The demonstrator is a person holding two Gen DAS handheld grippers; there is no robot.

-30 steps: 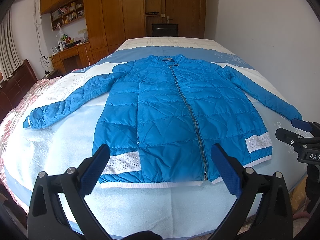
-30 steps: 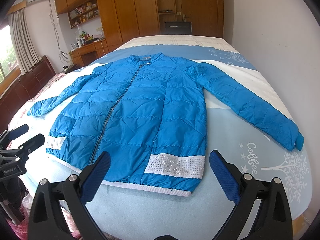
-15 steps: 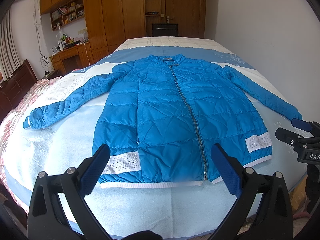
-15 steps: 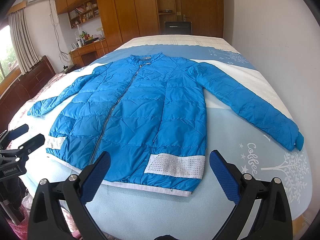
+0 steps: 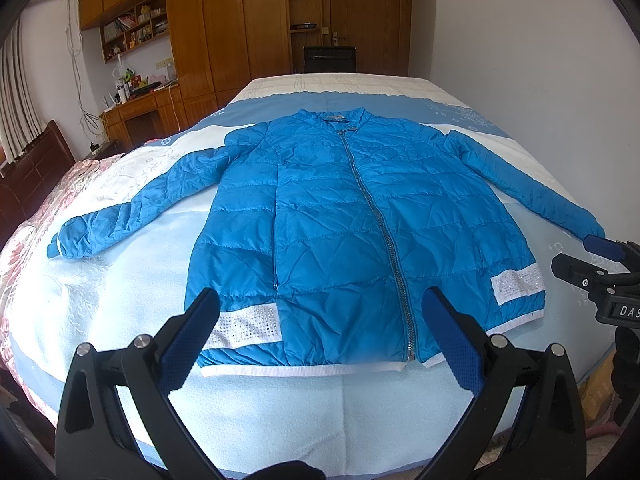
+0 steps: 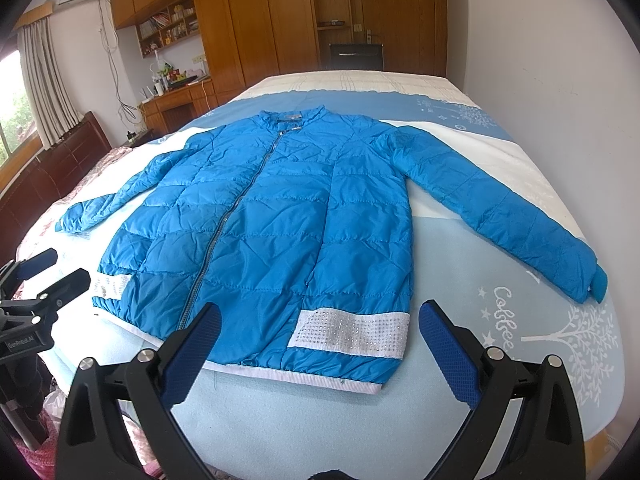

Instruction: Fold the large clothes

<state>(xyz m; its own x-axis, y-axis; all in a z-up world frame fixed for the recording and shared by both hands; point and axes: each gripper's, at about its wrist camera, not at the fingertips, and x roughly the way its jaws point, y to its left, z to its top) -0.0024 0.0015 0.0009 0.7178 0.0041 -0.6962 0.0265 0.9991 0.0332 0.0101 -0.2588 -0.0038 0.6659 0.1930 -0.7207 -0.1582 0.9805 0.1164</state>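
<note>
- Left wrist view shows your left gripper (image 5: pixel 320 336) spread wide and holding nothing, poised over the near edge of the bed (image 5: pixel 280 420), just short of the jacket's white hem (image 5: pixel 304 370). That stance reads as a ready pose: nothing pinched, fold not yet begun.
- Right wrist view shows your right gripper (image 6: pixel 320 338) equally spread and empty, framing the sequinned white panel (image 6: pixel 348 334) at 12 o'clock from its fingertips.
- From either gripper outward, the blue quilted jacket (image 5: pixel 360 220) lies face up, zipped, collar (image 5: pixel 344 116) at the far end, hem toward you, so both bottom corners are within easy reach.
- Its sleeves are splayed: one sleeve (image 5: pixel 132 208) runs out to about 9 o'clock in the left view, the other sleeve (image 6: pixel 500 208) to about 3 o'clock in the right view. Spread like this they can be laid across the body first, I judge.
- Puffy, slippery fabric may slide out of a shallow pinch; take a deep bite at cuff or hem.
- At 12 o'clock beyond the bed stand wooden wardrobes (image 5: pixel 240 20).
</note>
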